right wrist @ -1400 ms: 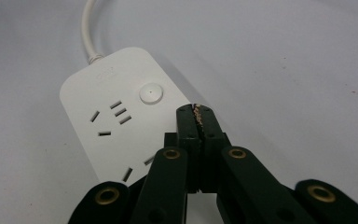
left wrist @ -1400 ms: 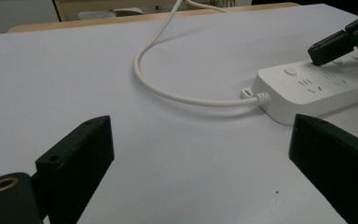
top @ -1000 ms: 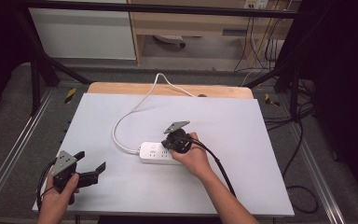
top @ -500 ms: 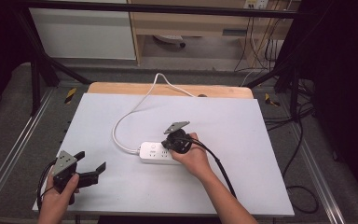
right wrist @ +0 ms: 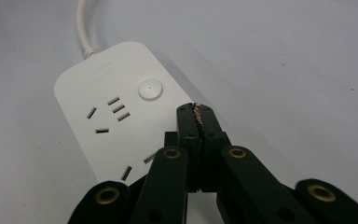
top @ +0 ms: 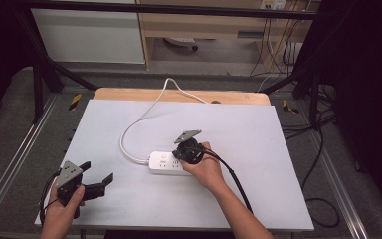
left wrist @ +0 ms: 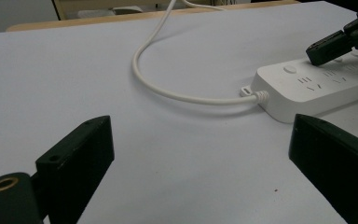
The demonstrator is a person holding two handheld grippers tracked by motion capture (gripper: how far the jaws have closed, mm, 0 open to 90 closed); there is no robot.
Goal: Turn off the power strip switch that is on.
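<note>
A white power strip lies near the middle of the white table top, its white cord looping off to the far edge. My right gripper hovers just over the strip beside its round button, jaws pressed together with nothing between them; its tip also appears in the left gripper view. My left gripper rests low at the front left of the table, jaws wide apart and empty, pointing toward the strip.
The white board covers a wooden table. Black frame rails run along both sides. Cables hang off the right. A black cable trails from the right gripper.
</note>
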